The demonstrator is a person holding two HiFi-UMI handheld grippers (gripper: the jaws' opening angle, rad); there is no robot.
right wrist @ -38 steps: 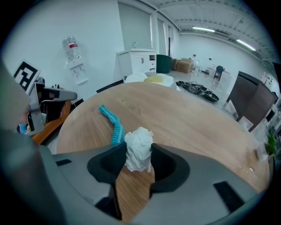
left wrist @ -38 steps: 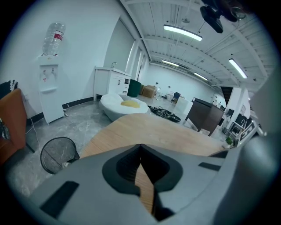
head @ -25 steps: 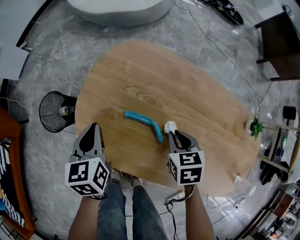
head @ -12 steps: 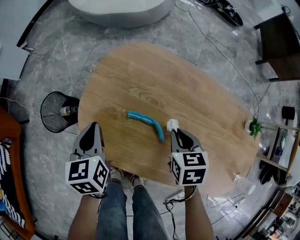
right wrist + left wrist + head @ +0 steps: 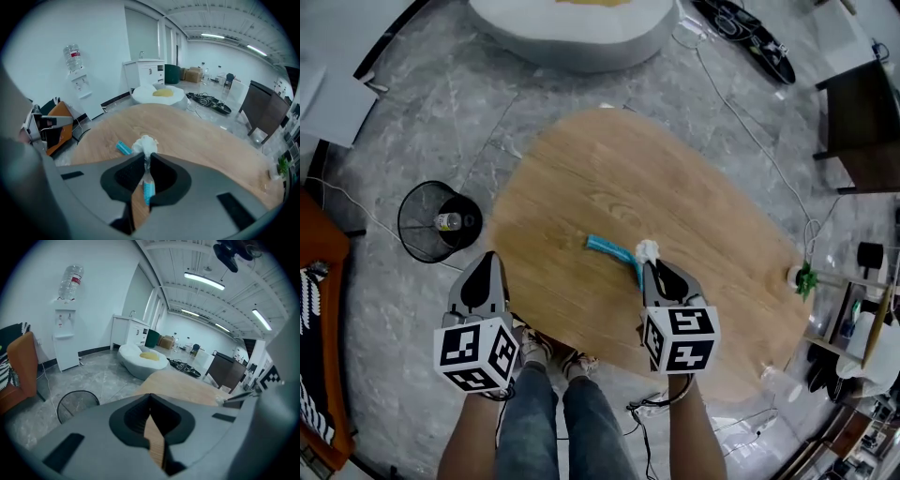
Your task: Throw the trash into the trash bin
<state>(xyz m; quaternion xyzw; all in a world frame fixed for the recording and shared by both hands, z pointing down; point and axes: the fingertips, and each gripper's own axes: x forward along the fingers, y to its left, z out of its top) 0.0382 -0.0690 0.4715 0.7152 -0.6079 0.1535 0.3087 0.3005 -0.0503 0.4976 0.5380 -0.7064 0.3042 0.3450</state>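
A crumpled white tissue [image 5: 648, 250] sticks out of my right gripper [image 5: 652, 266], which is shut on it above the oval wooden table [image 5: 694, 197]; in the right gripper view the tissue [image 5: 145, 146] shows pinched between the jaw tips. A blue curved strip [image 5: 613, 253] lies on the table just left of that gripper, partly hidden behind it. The black wire trash bin [image 5: 438, 221] stands on the floor left of the table, with a bottle inside. My left gripper [image 5: 485, 272] hangs off the table's near left edge, shut and holding nothing; the bin [image 5: 77, 405] shows ahead of it.
A white beanbag [image 5: 577, 28] sits on the floor beyond the table. Cables [image 5: 741, 103] run across the grey floor at the right. A small green plant [image 5: 806, 278] stands at the table's right end, beside dark furniture [image 5: 862, 112]. An orange chair [image 5: 18, 376] is at the left.
My right gripper has lifted the tissue off the table and now overlaps the blue strip's near end. The head view has shifted, so table and bin sit further right.
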